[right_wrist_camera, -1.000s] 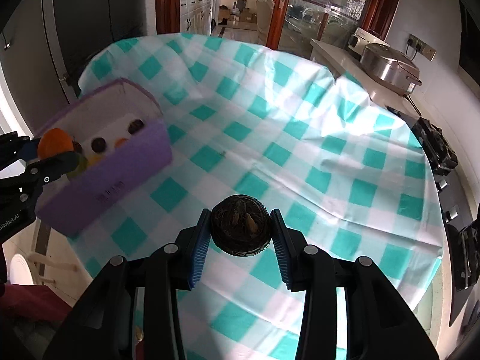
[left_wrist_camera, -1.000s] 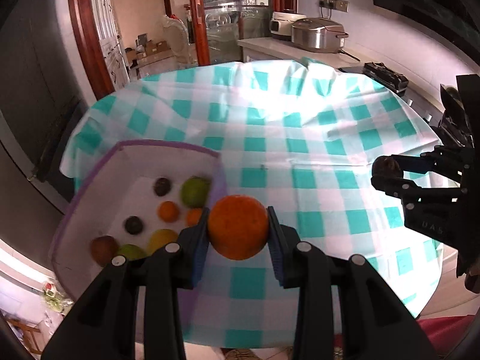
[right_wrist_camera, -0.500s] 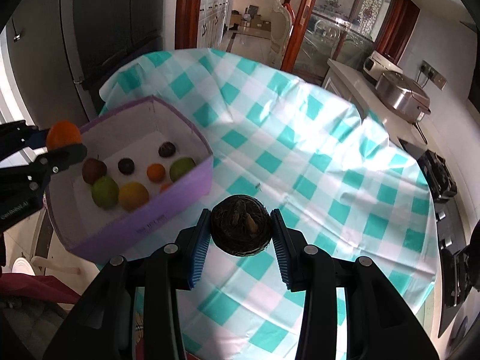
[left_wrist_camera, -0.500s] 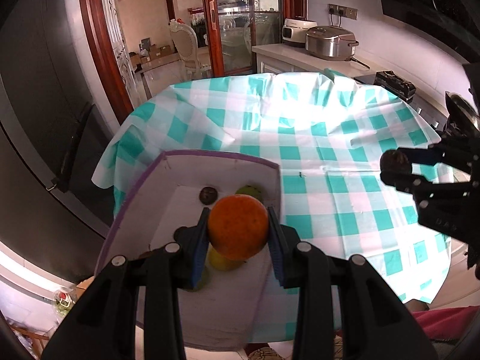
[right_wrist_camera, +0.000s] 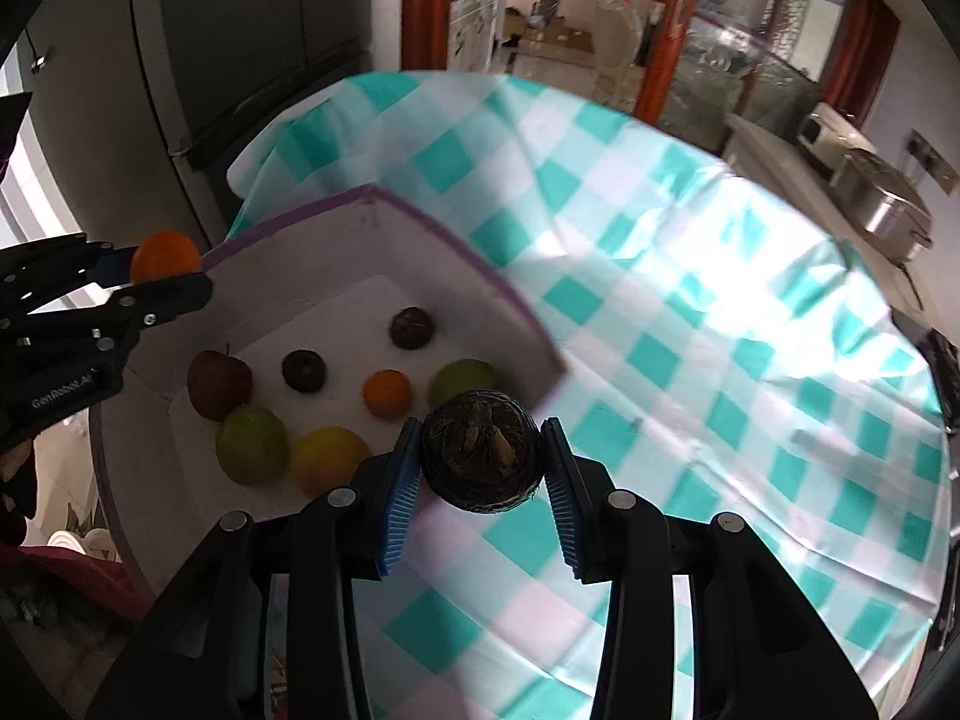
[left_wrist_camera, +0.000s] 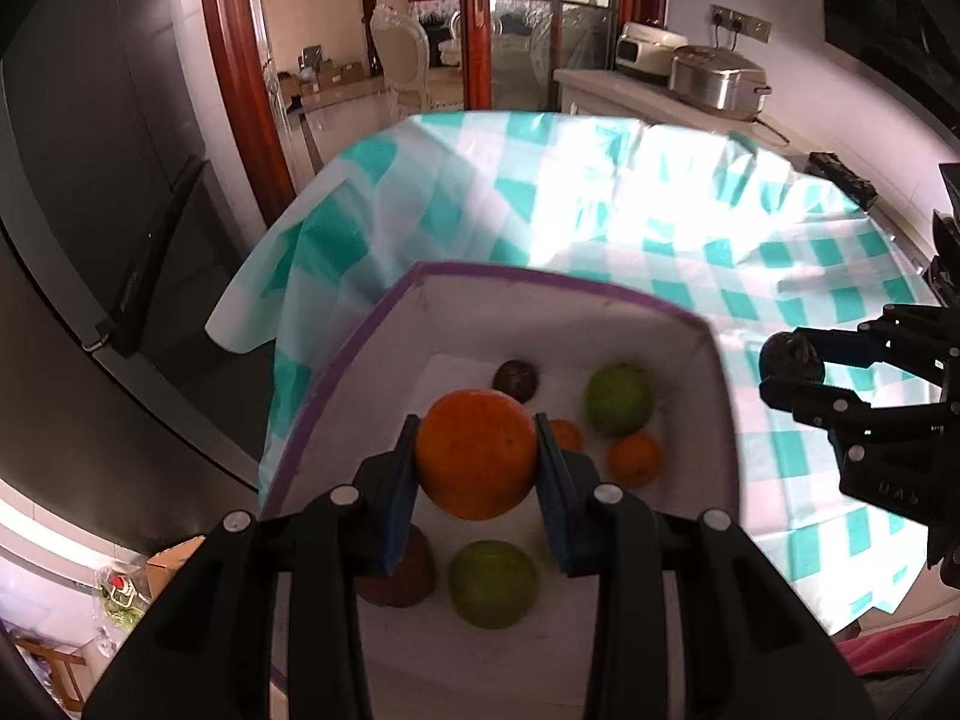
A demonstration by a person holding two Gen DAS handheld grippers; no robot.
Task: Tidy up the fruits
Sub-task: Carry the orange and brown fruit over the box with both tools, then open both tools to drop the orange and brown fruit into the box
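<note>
My left gripper [left_wrist_camera: 477, 462] is shut on a large orange [left_wrist_camera: 476, 455] and holds it above the purple-rimmed white box [left_wrist_camera: 543, 282]. My right gripper [right_wrist_camera: 480, 465] is shut on a dark brown wrinkled fruit [right_wrist_camera: 480, 450], just over the box's near right corner [right_wrist_camera: 543, 354]. In the right wrist view the left gripper [right_wrist_camera: 144, 279] holds the orange [right_wrist_camera: 164, 253] over the box's left wall. In the left wrist view the right gripper [left_wrist_camera: 792, 369] shows at the right with the dark fruit [left_wrist_camera: 789, 356]. The box holds several fruits: green ones [left_wrist_camera: 618, 399], small oranges [right_wrist_camera: 387, 393], dark ones [right_wrist_camera: 411, 327], a red apple [right_wrist_camera: 219, 383].
The table wears a teal and white checked cloth [right_wrist_camera: 690, 324] that hangs over its edges. A dark fridge [right_wrist_camera: 240, 48] stands behind the box. A counter with a steel cooker [left_wrist_camera: 717, 84] runs along the far right wall.
Both grippers have moved towards the box with their fruits. The orange went from beside the box to above its inside. The dark fruit went from over the cloth to the box's corner.
</note>
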